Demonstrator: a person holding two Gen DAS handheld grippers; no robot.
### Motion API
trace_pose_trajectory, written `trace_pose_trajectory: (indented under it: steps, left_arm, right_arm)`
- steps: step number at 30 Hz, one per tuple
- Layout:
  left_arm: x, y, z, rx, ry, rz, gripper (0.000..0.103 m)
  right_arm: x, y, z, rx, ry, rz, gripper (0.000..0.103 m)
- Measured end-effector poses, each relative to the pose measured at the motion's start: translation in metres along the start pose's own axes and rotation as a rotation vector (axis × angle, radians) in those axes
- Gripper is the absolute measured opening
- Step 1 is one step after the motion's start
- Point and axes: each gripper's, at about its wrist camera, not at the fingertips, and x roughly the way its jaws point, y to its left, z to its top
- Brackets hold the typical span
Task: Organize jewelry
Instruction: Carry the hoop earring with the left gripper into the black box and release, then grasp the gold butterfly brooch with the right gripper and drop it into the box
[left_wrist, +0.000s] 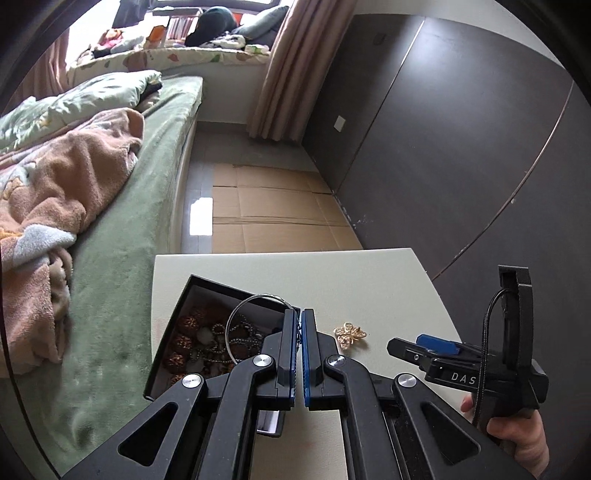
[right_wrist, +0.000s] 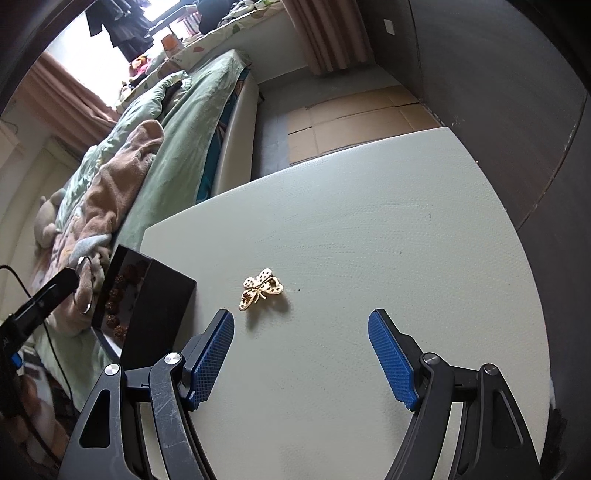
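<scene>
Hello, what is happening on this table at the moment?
A person is sorting jewelry with a handheld gripper in each hand. The left gripper is shut on a thin silver bangle, held over the open black box, which already contains beads and chains. The right gripper is open above the pale table, with nothing between its jaws. A gold butterfly brooch lies loose on the table beside the box, probably the next piece to pick up.

Home bedroom, bed (left_wrist: 147, 177) with green cover and rumpled pink blanket (left_wrist: 62, 184), pink curtains (left_wrist: 284, 66) by a bright window, cluttered window ledge (left_wrist: 177, 51), probably dark wardrobe doors (left_wrist: 461, 129), pale table (right_wrist: 369, 240).
</scene>
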Motion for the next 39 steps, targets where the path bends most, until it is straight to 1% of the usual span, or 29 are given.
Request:
trace_pose_trajectory:
  steps: [4,6,8,10,11,12,13,14,16,18,20,24,26,27,28,29,30,33,35,39]
  left_arm:
    - [0.008,0.020,0.004,-0.062,0.039,0.051,0.002]
    - [0.012,0.030,0.006,-0.111,0.064,0.046,0.003]
    - [0.012,0.038,0.007,-0.148,0.063,0.062,0.003]
    - [0.011,0.043,0.009,-0.169,0.056,0.067,0.013]
    - [0.011,0.045,0.010,-0.180,0.051,0.061,0.037]
    - [0.010,0.046,0.010,-0.189,0.047,0.057,0.069]
    - [0.008,0.048,0.011,-0.199,0.034,0.050,0.080]
    - [0.005,0.050,0.012,-0.209,0.014,0.043,0.084]
    - [0.001,0.053,0.015,-0.225,-0.003,0.048,0.084]
    - [-0.001,0.057,0.016,-0.231,-0.012,0.057,0.084]
    - [0.002,0.060,0.017,-0.234,-0.005,0.072,0.084]
    - [0.004,0.064,0.018,-0.239,0.004,0.067,0.084]
    - [0.003,0.064,0.018,-0.238,0.001,0.067,0.084]
    - [0.003,0.064,0.018,-0.238,0.000,0.066,0.084]
    - [0.004,0.064,0.018,-0.237,0.001,0.068,0.084]
    - [0.004,0.064,0.017,-0.234,0.003,0.071,0.084]
    - [0.004,0.062,0.017,-0.228,0.005,0.076,0.084]
    - [0.002,0.059,0.016,-0.213,-0.002,0.098,0.084]
    - [0.000,0.058,0.015,-0.210,-0.002,0.097,0.084]
    - [-0.005,0.058,0.011,-0.222,-0.012,0.113,0.084]
  right_arm:
    - [0.010,0.011,0.001,-0.021,0.009,-0.007,0.076]
    - [0.015,0.017,0.002,-0.034,0.012,-0.008,0.076]
    - [0.021,0.023,0.003,-0.051,0.015,-0.009,0.077]
    - [0.026,0.030,0.004,-0.068,0.020,-0.007,0.076]
    - [0.028,0.032,0.004,-0.077,0.024,-0.007,0.076]
    - [0.031,0.035,0.005,-0.084,0.027,-0.009,0.076]
    - [0.034,0.037,0.005,-0.089,0.031,-0.013,0.076]
    - [0.036,0.039,0.005,-0.093,0.033,-0.016,0.077]
    - [0.040,0.042,0.006,-0.106,0.040,-0.022,0.076]
    - [0.045,0.047,0.006,-0.123,0.047,-0.046,0.077]
    - [0.050,0.051,0.006,-0.146,0.048,-0.076,0.076]
    - [0.055,0.058,0.004,-0.213,0.039,-0.142,0.075]
    - [0.056,0.060,0.003,-0.245,0.034,-0.173,0.071]
    - [0.056,0.062,0.002,-0.261,0.027,-0.193,0.065]
    - [0.055,0.063,0.001,-0.279,0.019,-0.218,0.055]
    - [0.055,0.064,0.001,-0.294,0.013,-0.241,0.049]
    - [0.054,0.064,0.001,-0.299,0.011,-0.239,0.041]
    - [0.048,0.059,0.001,-0.267,0.033,-0.181,0.041]
    - [0.042,0.055,0.002,-0.235,0.030,-0.144,0.041]
    - [0.019,0.043,0.006,-0.141,-0.022,-0.031,0.041]
